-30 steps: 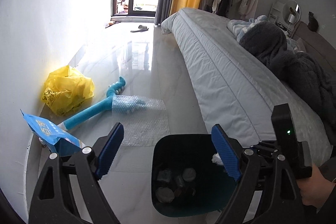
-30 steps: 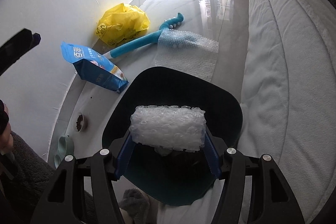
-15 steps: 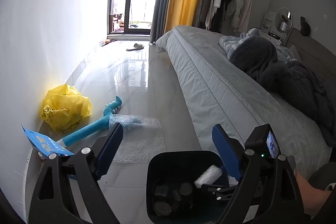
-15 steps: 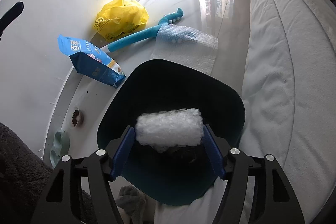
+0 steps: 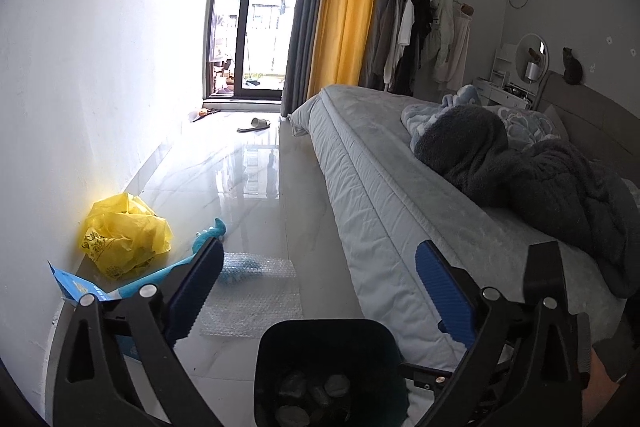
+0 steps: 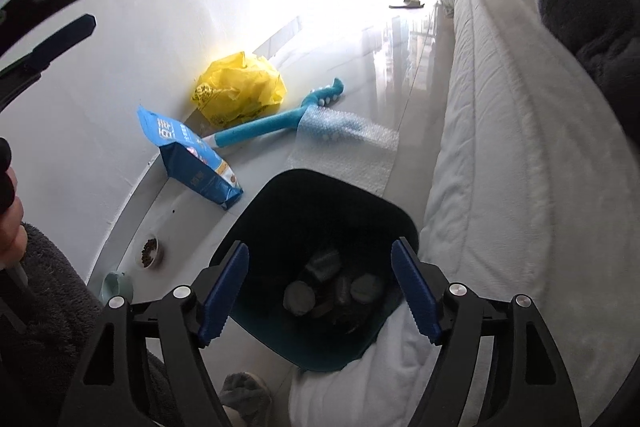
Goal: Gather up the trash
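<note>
A bedroom with a glossy pale floor (image 5: 256, 195) running between a white wall and a long bed (image 6: 520, 155), a bright balcony door at the far end. Beside the bed stands a dark bin (image 6: 320, 239); grey rounded lumps lie at its bottom, though the inside is too dark to name them.

Trash left on the floor beyond the bin: a flat sheet of bubble wrap (image 6: 352, 151) just past its rim, partly over a blue foam stick (image 6: 256, 133); a yellow bag (image 6: 240, 91) against the wall; a blue pouch (image 6: 192, 155) leaning nearby.

The right gripper (image 6: 320, 291) hovers over the bin, jaws just widened, nothing between them. The left gripper (image 5: 320, 291) is spread wide and empty too.

The next pickup is probably the bubble wrap: pinch one raised edge, since the sheet lies flat, and lift clear of the stick before carrying it to the bin.
</note>
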